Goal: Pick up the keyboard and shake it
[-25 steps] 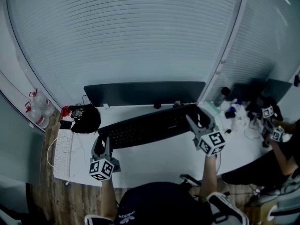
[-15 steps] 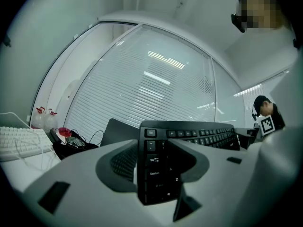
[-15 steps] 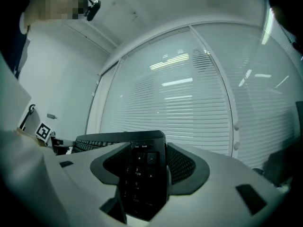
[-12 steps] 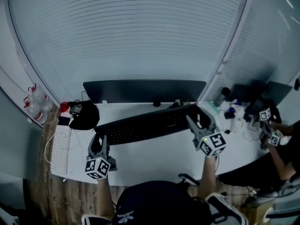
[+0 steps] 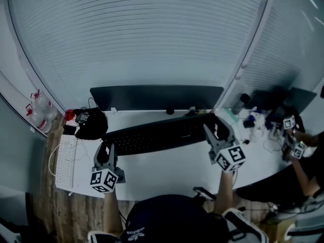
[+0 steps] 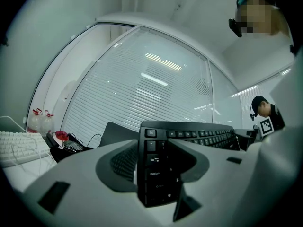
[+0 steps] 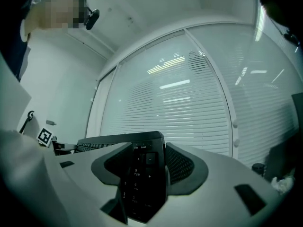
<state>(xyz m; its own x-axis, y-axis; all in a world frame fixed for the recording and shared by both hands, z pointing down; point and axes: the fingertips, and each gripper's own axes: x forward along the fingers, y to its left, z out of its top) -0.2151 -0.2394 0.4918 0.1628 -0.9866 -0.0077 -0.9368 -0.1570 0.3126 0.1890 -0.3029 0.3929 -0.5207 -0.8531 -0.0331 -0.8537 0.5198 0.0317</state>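
Note:
A long black keyboard (image 5: 157,133) hangs above the white desk (image 5: 167,173), held at both ends, with its right end farther from me. My left gripper (image 5: 106,150) is shut on its left end. In the left gripper view the keyboard (image 6: 199,137) stands on edge in my left gripper (image 6: 156,162), one jaw on its back and one on the key side. My right gripper (image 5: 216,130) clamps the number-pad end. In the right gripper view the keyboard (image 7: 106,140) fills my right gripper (image 7: 142,169), whose jaws are closing on it.
A dark monitor (image 5: 157,99) stands behind the keyboard. At the desk's left end lie a white keyboard (image 5: 66,163) and a black bundle with cables (image 5: 91,125). Bottles (image 5: 39,110) stand further left. Clutter (image 5: 253,118) and another person (image 5: 304,161) with grippers are at the right.
My left gripper and the keyboard's left end have drifted slightly to the left. Both grippers still hold the keyboard off the desk.

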